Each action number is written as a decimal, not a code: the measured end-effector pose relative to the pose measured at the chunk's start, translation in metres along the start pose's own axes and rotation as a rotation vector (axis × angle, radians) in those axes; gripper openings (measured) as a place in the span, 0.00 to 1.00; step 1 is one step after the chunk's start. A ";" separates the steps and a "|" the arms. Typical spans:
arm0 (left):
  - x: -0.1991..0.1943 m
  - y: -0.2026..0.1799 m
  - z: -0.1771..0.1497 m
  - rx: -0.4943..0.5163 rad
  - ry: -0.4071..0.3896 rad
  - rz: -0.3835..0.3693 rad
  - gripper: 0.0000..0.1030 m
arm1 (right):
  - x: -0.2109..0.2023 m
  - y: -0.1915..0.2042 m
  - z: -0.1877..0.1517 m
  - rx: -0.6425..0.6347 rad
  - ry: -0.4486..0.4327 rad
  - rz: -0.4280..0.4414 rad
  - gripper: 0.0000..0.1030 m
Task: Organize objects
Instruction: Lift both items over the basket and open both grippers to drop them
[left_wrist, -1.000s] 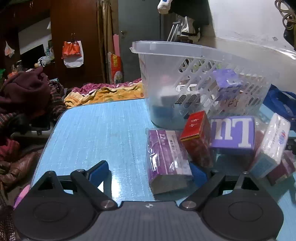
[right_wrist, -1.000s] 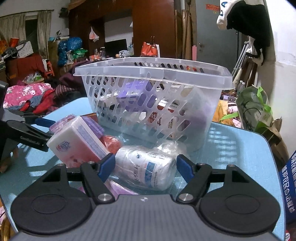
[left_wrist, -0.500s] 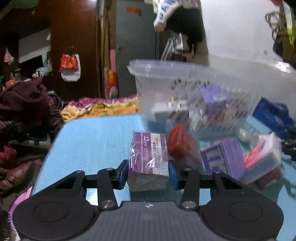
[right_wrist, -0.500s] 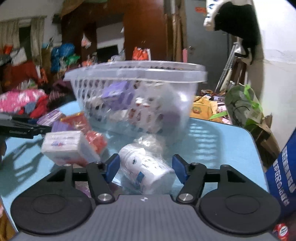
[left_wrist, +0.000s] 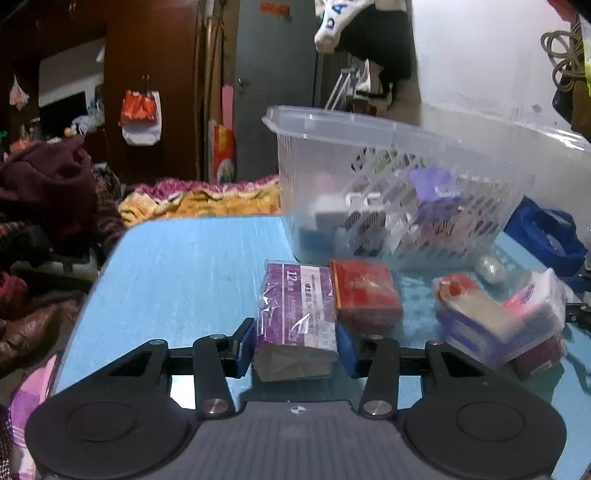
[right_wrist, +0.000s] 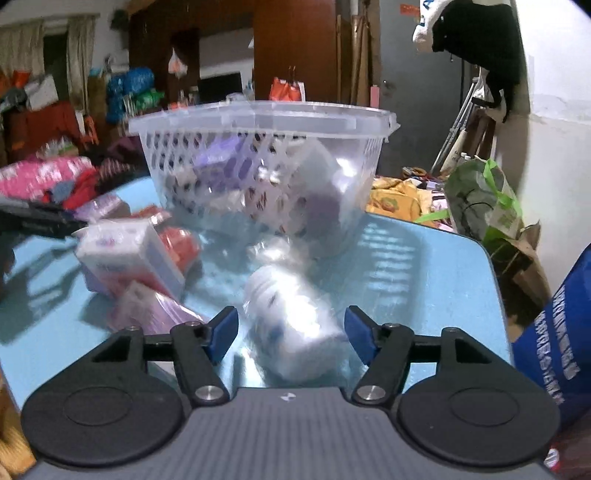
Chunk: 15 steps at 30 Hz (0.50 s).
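My left gripper (left_wrist: 296, 347) is shut on a purple wrapped pack (left_wrist: 295, 314), its blue pads pressing both sides, above the blue table (left_wrist: 184, 266). A red box (left_wrist: 364, 291) sits just right of it. The clear plastic basket (left_wrist: 388, 192) with several packs inside stands behind. My right gripper (right_wrist: 291, 334) is open around a white wrapped bottle (right_wrist: 291, 321) lying on the table; gaps show between pads and bottle. The basket also shows in the right wrist view (right_wrist: 258, 173).
A pile of wrapped packs (left_wrist: 498, 325) lies right of the red box; the same pile (right_wrist: 129, 254) is left of the bottle. A blue bag (right_wrist: 554, 332) is at the table's right edge. Clothes and clutter surround the table.
My left gripper closed on the purple pack and pulled it back from the basket. My right gripper drew back with the bottle between its fingers, which stay open.
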<state>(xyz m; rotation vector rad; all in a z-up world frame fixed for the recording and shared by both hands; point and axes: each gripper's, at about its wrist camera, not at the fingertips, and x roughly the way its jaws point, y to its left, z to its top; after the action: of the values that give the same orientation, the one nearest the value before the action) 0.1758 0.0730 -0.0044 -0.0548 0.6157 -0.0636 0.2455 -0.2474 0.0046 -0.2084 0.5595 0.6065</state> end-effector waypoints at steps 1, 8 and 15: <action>0.001 0.000 0.000 0.000 0.010 -0.003 0.48 | 0.002 0.001 -0.002 -0.009 0.016 -0.007 0.64; -0.009 -0.003 -0.003 0.010 -0.048 0.016 0.47 | -0.002 -0.009 -0.008 0.033 -0.023 -0.011 0.47; -0.026 0.008 -0.006 -0.068 -0.153 0.000 0.47 | -0.010 -0.007 -0.012 0.029 -0.082 -0.023 0.47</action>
<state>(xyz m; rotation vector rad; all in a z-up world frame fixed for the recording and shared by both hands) 0.1511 0.0826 0.0051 -0.1241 0.4643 -0.0380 0.2377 -0.2621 0.0009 -0.1620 0.4854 0.5813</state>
